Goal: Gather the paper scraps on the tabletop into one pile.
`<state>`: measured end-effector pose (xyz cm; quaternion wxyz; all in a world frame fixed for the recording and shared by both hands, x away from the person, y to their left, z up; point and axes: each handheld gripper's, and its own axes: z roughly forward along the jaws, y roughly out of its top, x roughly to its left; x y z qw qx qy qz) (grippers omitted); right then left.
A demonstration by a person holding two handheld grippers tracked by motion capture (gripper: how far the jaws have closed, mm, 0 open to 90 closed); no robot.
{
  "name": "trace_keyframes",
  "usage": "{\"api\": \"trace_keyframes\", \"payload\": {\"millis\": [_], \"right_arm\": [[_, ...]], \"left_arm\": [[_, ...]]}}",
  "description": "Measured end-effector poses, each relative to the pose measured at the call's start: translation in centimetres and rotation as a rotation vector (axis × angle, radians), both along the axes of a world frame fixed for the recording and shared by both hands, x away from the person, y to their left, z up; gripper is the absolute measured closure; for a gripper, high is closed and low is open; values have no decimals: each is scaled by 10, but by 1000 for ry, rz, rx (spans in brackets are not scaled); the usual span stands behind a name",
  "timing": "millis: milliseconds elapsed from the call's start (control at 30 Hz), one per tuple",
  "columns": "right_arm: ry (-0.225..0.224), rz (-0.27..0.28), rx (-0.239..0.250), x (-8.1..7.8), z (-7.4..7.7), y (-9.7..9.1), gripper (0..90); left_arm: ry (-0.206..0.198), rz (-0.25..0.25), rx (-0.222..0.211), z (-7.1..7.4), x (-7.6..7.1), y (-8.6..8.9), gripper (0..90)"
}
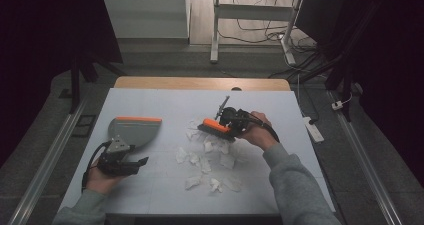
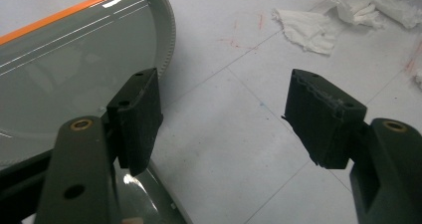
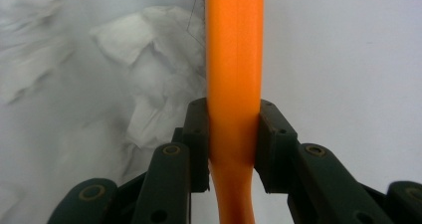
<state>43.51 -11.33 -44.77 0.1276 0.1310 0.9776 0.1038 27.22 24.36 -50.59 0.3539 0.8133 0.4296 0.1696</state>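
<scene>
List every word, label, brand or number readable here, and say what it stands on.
None can be read. The dustpan, the orange brush and the paper scraps carry no print; faint red marks on the table form no letters.

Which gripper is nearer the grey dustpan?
Left. The left gripper sits open just below the dustpan; the right gripper is across the table, shut on the orange brush.
</scene>
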Motion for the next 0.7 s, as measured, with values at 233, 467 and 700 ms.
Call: {"api": "trace_keyframes", "payload": {"millis": [233, 467, 700], "right_arm": [[-54, -46, 101, -10, 15, -15, 703], [-121, -113, 141, 10, 20, -12, 702], [-139, -110, 75, 45, 4, 20, 702]], "left_arm": [[0, 1, 1, 0, -1, 0, 315], [3, 3, 0, 0, 0, 0, 315], [1, 2, -8, 0, 0, 2, 315]]}}
